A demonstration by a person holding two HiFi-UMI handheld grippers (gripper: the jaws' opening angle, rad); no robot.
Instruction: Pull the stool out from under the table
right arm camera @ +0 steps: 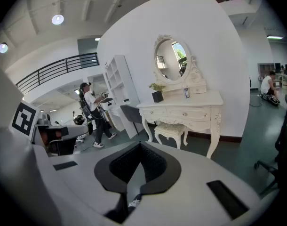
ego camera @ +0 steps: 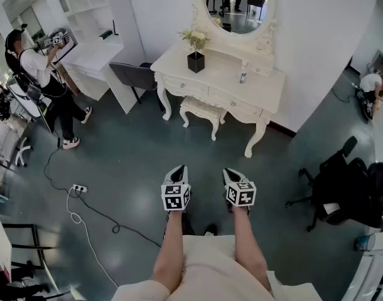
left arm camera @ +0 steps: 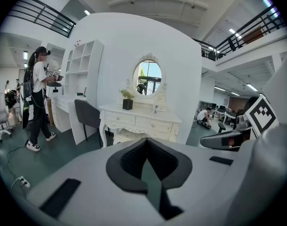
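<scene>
A cream stool (ego camera: 203, 109) with a padded seat stands tucked half under the white dressing table (ego camera: 264, 86) against the far wall. The same stool (right arm camera: 171, 128) shows under the table (right arm camera: 190, 100) in the right gripper view, and the stool (left arm camera: 127, 135) peeks out just above the jaws in the left gripper view. My left gripper (ego camera: 178, 170) and right gripper (ego camera: 230, 173) hover side by side over the floor, well short of the stool. Both are shut with nothing between the jaws.
A dark chair (ego camera: 134, 76) sits at a white desk (ego camera: 94, 58) left of the dressing table. A person (ego camera: 44, 83) stands at far left. A power strip (ego camera: 80, 188) and cable lie on the floor. A black office chair (ego camera: 342, 184) stands at right. A plant pot (ego camera: 196, 61) is on the table.
</scene>
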